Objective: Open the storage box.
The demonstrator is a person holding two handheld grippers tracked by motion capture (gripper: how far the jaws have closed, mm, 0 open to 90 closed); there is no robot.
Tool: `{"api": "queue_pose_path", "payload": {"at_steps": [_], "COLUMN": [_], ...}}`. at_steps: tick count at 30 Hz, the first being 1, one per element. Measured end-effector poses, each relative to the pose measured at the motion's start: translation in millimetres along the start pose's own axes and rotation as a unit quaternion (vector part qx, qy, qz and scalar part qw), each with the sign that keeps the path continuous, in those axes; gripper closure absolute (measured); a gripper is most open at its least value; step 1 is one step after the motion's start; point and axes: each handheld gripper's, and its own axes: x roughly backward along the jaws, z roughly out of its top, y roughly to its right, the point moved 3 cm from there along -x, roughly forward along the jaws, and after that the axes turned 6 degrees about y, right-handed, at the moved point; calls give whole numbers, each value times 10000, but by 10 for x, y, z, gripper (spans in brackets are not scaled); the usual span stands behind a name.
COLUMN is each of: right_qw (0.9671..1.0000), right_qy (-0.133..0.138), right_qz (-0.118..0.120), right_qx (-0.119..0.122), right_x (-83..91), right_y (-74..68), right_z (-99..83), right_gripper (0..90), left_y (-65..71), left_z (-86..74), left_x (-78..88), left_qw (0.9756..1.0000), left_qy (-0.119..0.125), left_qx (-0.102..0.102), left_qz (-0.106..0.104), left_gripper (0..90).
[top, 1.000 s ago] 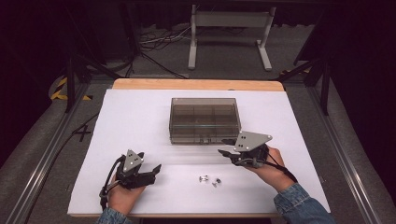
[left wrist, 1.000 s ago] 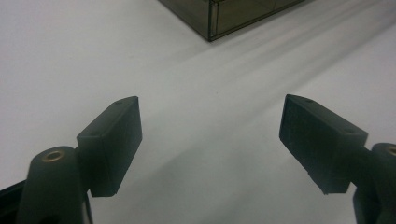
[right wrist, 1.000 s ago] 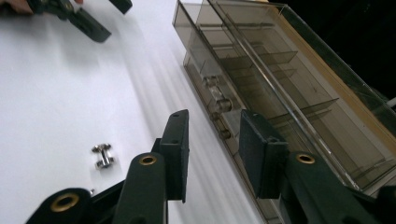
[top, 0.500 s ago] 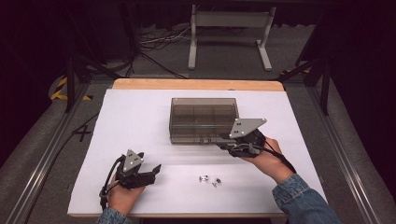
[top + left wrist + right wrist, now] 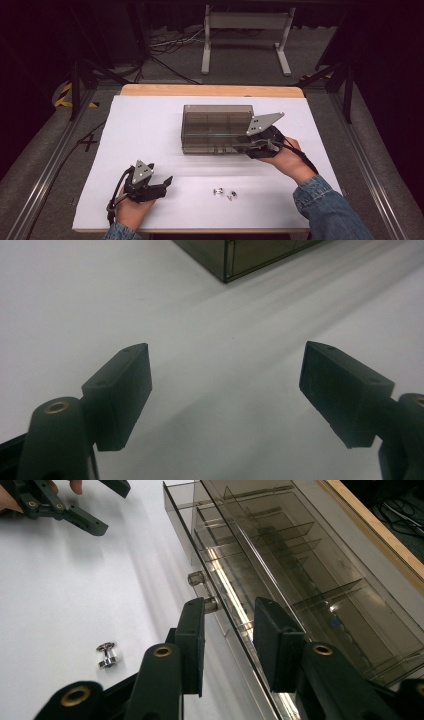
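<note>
A smoky clear drawer box [image 5: 217, 127] stands in the middle of the white table. My right gripper [image 5: 241, 145] is at its front right corner. In the right gripper view its jaws [image 5: 227, 615] stand on either side of the thin front panel with gaps on both sides, and the left jaw's tip is beside a small clear knob [image 5: 211, 604]; a second knob [image 5: 196, 578] sits just beyond. My left gripper [image 5: 162, 185] rests near the table's front left, its jaws wide apart [image 5: 225, 385] over bare table. It also appears far off in the right gripper view [image 5: 107, 507].
Two small metal studs [image 5: 225, 192] lie near the front edge between the hands; one stud [image 5: 106, 654] lies left of the right jaws. The box's corner [image 5: 250, 255] is beyond the left jaws. A wooden strip [image 5: 210, 90] borders the table's far edge.
The right gripper has moved away from the person and up, from the open table in front of the box to the box's front panel. The left gripper has stayed put.
</note>
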Motion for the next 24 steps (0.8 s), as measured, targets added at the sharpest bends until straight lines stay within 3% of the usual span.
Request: {"api": "queue_pose_path", "payload": {"at_steps": [7,24], "right_qw": [9999,9974], "right_qy": [-84,-613], "right_qz": [82,383], "right_qx": [-35,-17], "right_x": [-27,-259], "right_y": [102,238], "right_z": [-29,-209], "right_gripper": [645,653], "left_y": [-3,-3], "left_z": [1,0], "left_x": [-1,-1], "left_qw": [10000,10000], "left_qy": [2,-2], "left_qx": [-13,-24], "left_qz": [14,6], "left_gripper": [217,217]}}
